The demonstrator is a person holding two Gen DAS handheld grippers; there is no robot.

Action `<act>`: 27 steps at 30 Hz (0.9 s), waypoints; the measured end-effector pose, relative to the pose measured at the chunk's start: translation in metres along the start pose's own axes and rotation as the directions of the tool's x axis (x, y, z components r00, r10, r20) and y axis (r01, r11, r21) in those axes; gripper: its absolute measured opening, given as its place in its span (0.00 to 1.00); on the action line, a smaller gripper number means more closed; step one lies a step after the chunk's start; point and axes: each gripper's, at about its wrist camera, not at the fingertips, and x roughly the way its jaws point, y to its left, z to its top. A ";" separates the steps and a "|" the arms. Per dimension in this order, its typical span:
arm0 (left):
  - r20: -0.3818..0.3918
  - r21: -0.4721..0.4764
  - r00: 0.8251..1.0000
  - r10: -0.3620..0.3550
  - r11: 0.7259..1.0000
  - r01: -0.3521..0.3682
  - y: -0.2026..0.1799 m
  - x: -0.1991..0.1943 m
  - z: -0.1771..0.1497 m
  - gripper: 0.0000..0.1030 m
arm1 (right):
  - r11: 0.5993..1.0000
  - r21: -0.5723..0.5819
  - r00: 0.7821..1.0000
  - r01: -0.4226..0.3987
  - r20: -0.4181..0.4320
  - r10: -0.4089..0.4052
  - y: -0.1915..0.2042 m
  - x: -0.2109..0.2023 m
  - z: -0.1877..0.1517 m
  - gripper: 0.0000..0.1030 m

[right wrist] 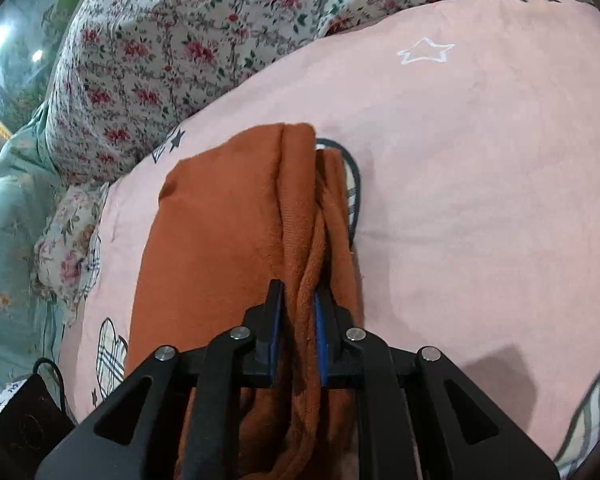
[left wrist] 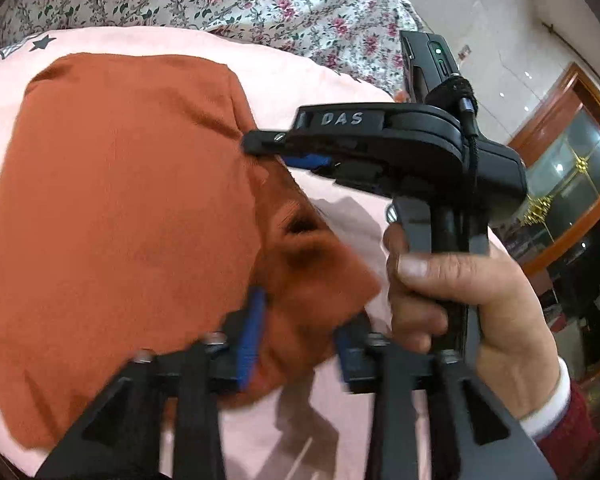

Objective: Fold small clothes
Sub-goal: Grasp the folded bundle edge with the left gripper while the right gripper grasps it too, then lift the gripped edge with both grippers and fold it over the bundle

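Note:
A folded orange garment (left wrist: 120, 200) lies on a pink star-print blanket (left wrist: 340, 76). In the left wrist view my left gripper (left wrist: 298, 340) straddles the garment's near corner. Its blue pads (left wrist: 252, 332) stand apart with loose cloth between them, so it is open. My right gripper (left wrist: 260, 148) reaches in from the right, held by a person's hand (left wrist: 460, 292), and pinches the garment's right edge. The right wrist view shows the orange garment (right wrist: 220, 220) with a bunched fold caught between the pads of the right gripper (right wrist: 299, 320), which is shut on it.
Floral bedding (right wrist: 140, 60) is piled behind the pink blanket (right wrist: 460, 160), with teal fabric (right wrist: 12, 220) further left. A black pouch (right wrist: 32, 412) lies at the near left and a striped cloth (right wrist: 592, 420) at the near right. A wooden glass-fronted cabinet (left wrist: 572, 160) stands beyond the bed.

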 end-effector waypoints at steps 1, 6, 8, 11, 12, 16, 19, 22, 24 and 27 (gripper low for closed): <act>-0.003 0.001 1.000 -0.009 1.000 0.009 0.002 -0.007 -0.002 0.49 | 0.999 -0.001 0.999 0.036 0.020 -0.036 0.001 -0.008 0.000 0.24; 0.042 -0.030 0.999 -0.016 0.999 0.018 0.030 -0.057 -0.011 0.66 | 0.999 0.037 0.998 -0.009 0.067 0.006 -0.003 -0.035 -0.005 0.68; 0.064 -0.050 0.998 0.026 0.998 -0.022 0.047 -0.071 -0.009 0.71 | 0.999 0.037 0.997 -0.037 0.062 0.035 -0.003 -0.039 -0.008 0.70; 0.074 -0.121 0.994 0.076 0.990 -0.067 0.083 -0.082 -0.004 0.75 | 0.998 0.038 0.998 -0.054 0.028 0.053 -0.001 -0.032 -0.011 0.70; 0.067 -0.161 0.995 0.077 0.985 -0.065 0.098 -0.083 0.001 0.75 | 0.997 0.040 0.998 -0.059 0.013 0.059 -0.002 -0.027 -0.012 0.70; 0.047 -0.241 0.997 0.063 0.969 -0.050 0.138 -0.074 0.015 0.79 | 0.996 0.045 0.996 -0.080 -0.034 0.081 -0.001 -0.008 -0.013 0.70; 0.004 -0.288 1.000 0.019 0.958 -0.016 0.159 -0.053 0.025 0.80 | 0.995 0.056 0.994 -0.086 -0.065 0.090 -0.005 0.005 -0.014 0.70; -0.022 -0.312 0.999 -0.025 0.950 0.017 0.174 -0.026 0.032 0.76 | 0.986 0.080 0.985 -0.145 -0.086 0.152 -0.010 0.015 -0.014 0.70; -0.008 -0.295 1.000 -0.026 0.955 0.022 0.172 -0.016 0.038 0.70 | 0.985 0.080 0.981 -0.156 -0.103 0.164 -0.009 0.020 -0.014 0.53; -0.001 -0.277 1.000 0.002 0.961 -0.002 0.170 -0.012 0.042 0.37 | 0.983 0.070 0.975 -0.167 -0.137 0.175 -0.005 0.028 -0.017 0.33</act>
